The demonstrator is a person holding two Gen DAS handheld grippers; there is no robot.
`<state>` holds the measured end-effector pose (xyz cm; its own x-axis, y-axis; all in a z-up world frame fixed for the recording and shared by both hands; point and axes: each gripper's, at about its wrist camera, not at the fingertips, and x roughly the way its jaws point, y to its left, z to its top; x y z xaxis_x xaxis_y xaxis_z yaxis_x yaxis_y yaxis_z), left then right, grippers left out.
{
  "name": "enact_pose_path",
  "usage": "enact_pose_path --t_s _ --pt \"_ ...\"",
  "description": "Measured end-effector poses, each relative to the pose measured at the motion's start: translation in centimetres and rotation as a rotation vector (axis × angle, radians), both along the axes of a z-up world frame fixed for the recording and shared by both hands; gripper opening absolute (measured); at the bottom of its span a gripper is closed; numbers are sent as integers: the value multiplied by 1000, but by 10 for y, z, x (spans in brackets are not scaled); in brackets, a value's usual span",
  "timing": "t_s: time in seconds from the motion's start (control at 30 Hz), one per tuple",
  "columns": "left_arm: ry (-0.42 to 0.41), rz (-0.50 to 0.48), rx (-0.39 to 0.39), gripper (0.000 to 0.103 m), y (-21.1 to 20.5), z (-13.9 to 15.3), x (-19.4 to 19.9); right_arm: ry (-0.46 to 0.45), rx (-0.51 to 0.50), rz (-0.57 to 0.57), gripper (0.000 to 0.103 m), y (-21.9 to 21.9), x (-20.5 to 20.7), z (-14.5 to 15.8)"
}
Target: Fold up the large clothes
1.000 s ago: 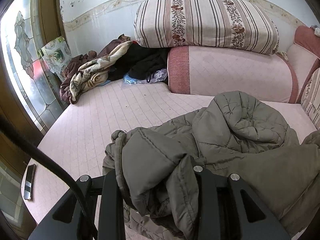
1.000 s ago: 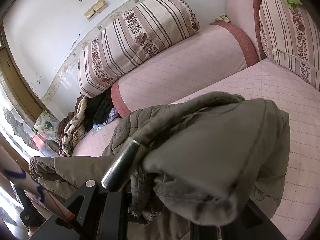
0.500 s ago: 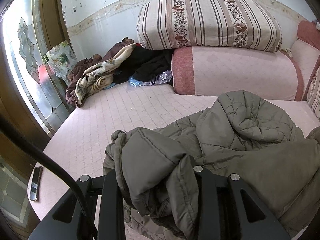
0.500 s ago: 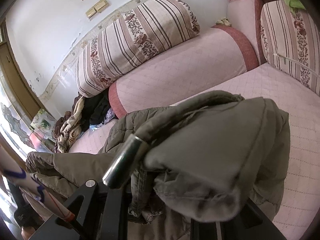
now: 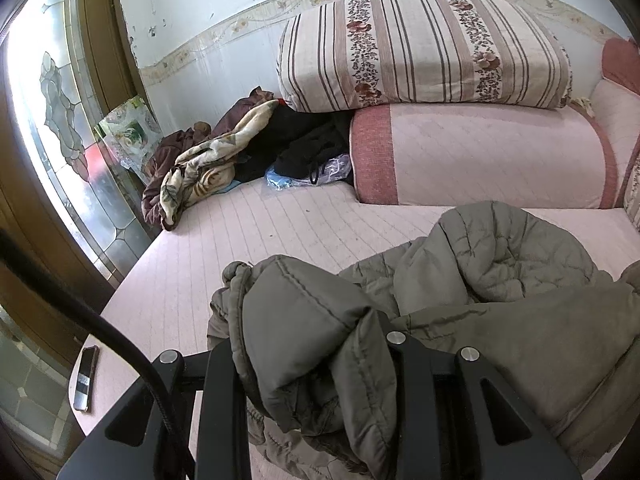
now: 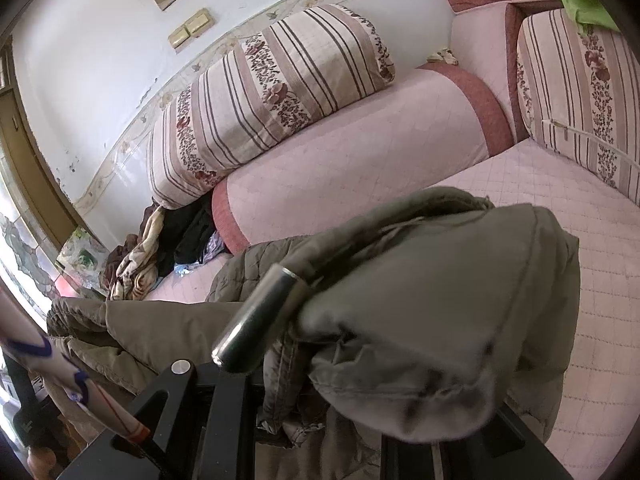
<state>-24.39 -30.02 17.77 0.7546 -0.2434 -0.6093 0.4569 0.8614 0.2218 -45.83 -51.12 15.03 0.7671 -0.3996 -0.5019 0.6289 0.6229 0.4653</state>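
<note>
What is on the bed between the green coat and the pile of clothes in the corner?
Only bare pink bed cover lies between coat and clothes pile, in the left wrist view.

No legible text, label, brand, number or sign appears in either view. The olive jacket (image 5: 500, 280), the striped cushion (image 5: 420, 48) behind it and the phone (image 5: 86, 378) at the sofa edge, left of the jacket, carry no readable marking; the phone's screen is too small to resolve.
</note>
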Motion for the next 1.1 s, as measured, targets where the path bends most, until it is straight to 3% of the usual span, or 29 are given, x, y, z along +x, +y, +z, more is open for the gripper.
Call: enact_pose_path --t_s 0.57,1.1 --pt "77 88 94 29 -52 -49 65 41 161 -52 23 -59 38 -43" --pt "146 125 121 34 -85 -95 112 97 214 -54 28 -89 71 -81"
